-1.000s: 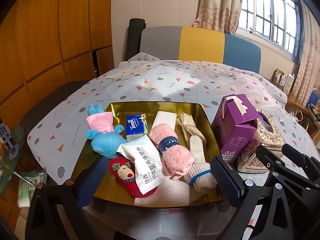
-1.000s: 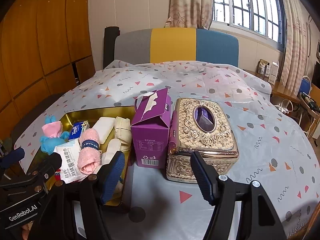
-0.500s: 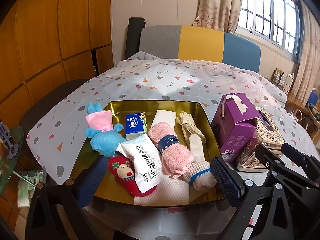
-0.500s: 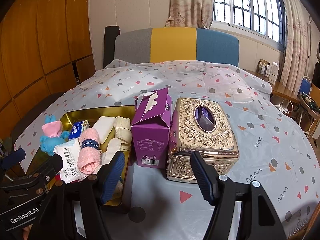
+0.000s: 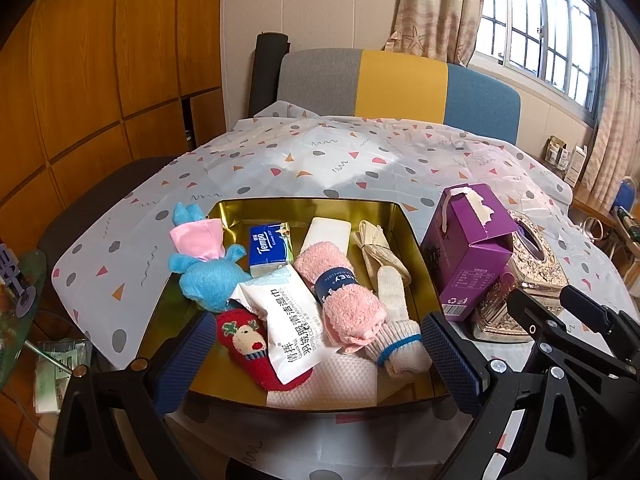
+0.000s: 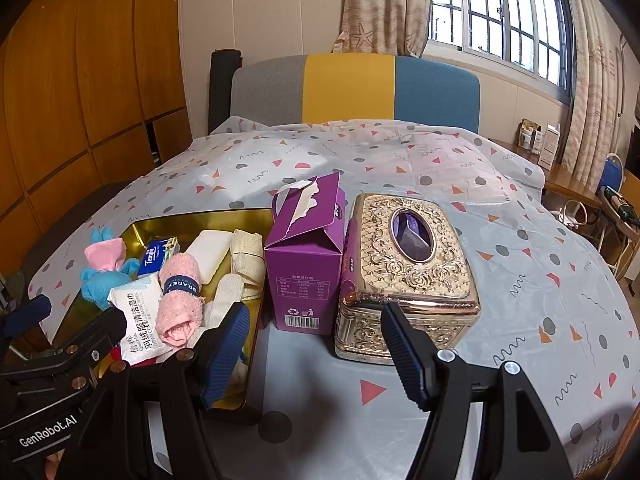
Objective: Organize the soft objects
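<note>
Ornate gold tissue box [image 6: 408,264] touching purple carton [image 6: 306,256]; patterned tablecloth [image 6: 520,264].

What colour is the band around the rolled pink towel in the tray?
Dark navy with white lettering, wrapped around the rolled pink fluffy towel in the gold metal tray; clearest in the left wrist view.

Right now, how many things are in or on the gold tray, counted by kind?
Plush toys: 1 (blue plush)
Packets: 2 (tissue pack, wipes pack)
Towels and cloths: 3
Socks and gloves: 3
Total: 9, in the gold tray
</note>
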`<state>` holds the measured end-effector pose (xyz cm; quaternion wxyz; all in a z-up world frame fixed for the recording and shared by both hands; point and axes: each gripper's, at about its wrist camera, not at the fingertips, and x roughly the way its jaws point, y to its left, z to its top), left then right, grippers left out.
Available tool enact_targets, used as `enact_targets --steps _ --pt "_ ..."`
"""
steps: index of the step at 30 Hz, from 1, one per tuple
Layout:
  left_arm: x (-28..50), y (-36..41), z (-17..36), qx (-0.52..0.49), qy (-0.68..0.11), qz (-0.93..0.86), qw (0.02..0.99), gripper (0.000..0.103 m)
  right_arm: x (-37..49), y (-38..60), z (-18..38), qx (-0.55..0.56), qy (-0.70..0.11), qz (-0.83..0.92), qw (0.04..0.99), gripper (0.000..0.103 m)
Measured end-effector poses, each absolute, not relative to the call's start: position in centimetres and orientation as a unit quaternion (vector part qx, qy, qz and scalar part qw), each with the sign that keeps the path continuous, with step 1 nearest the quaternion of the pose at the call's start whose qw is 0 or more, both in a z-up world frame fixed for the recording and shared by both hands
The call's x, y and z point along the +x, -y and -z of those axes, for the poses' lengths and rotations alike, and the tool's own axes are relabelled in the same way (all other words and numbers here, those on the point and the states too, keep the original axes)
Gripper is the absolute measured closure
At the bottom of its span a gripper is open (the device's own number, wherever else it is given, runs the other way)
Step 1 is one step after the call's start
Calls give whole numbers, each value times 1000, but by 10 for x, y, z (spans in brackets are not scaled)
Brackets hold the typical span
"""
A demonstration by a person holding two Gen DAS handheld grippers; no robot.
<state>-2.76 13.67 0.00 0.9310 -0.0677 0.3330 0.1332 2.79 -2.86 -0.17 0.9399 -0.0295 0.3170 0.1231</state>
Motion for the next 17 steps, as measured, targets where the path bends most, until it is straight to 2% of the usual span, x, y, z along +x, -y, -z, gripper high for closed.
enact_targets --steps 17 --pt "-22 -139 8 -66 -333 -130 932 3 32 33 6 -24 -322 -115 939 34"
